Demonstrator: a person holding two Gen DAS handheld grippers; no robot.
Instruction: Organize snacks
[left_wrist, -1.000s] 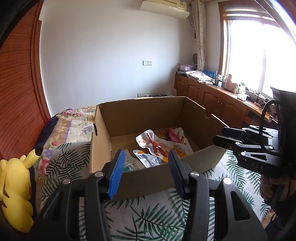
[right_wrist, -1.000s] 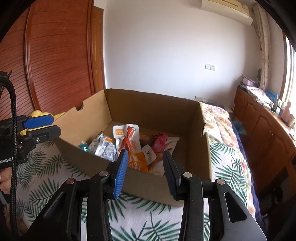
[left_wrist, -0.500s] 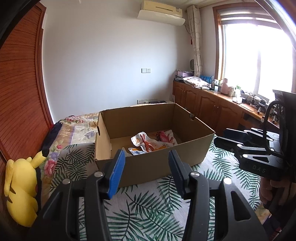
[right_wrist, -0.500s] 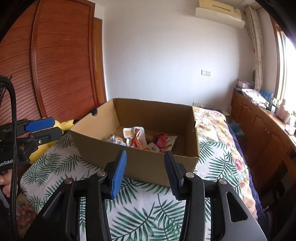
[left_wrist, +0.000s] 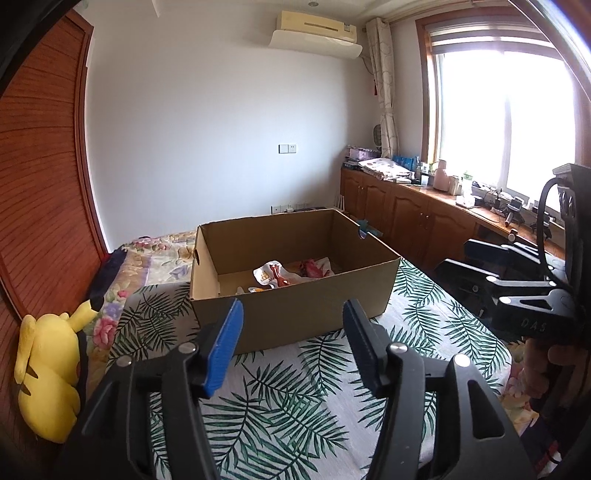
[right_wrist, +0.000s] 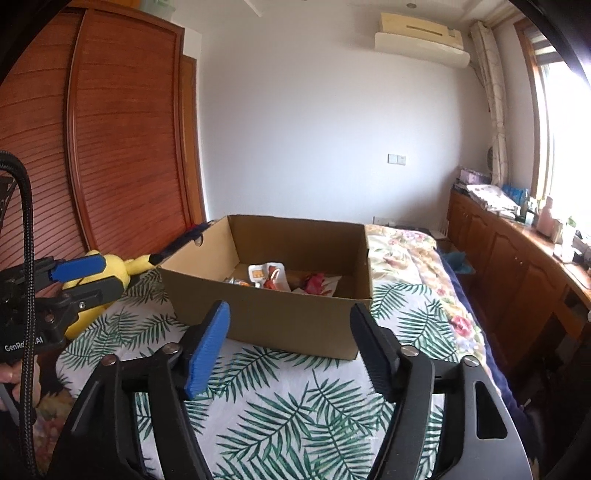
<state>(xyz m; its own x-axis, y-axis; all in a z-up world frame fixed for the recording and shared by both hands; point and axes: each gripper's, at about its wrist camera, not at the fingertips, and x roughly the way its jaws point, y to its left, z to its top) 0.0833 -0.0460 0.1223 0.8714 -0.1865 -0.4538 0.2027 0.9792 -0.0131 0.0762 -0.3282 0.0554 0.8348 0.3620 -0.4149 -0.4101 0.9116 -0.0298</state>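
Observation:
An open cardboard box (left_wrist: 306, 314) (right_wrist: 280, 321) sits on the leaf-print bed cover, with several snack packets (left_wrist: 284, 273) (right_wrist: 273, 277) lying on its floor. My left gripper (left_wrist: 291, 332) hovers in front of the box's near wall, its jaws opening with nothing between them. In the right wrist view my right gripper (right_wrist: 290, 332) also hangs back from the box, jaws opening and empty. Each gripper shows in the other's view: the right gripper (left_wrist: 476, 258) at the right edge, the left gripper (right_wrist: 85, 277) at the left edge.
A yellow plush toy (left_wrist: 48, 369) (right_wrist: 107, 269) lies at the bed's left side by the wooden louvred wardrobe (right_wrist: 110, 147). Wooden cabinets (left_wrist: 413, 221) with clutter run under the window on the right. A floral quilt (right_wrist: 402, 251) lies behind the box.
Both grippers have drawn back from the box and risen, so the box looks smaller and farther. Both pairs of jaws stand wider apart than before, the right one most.

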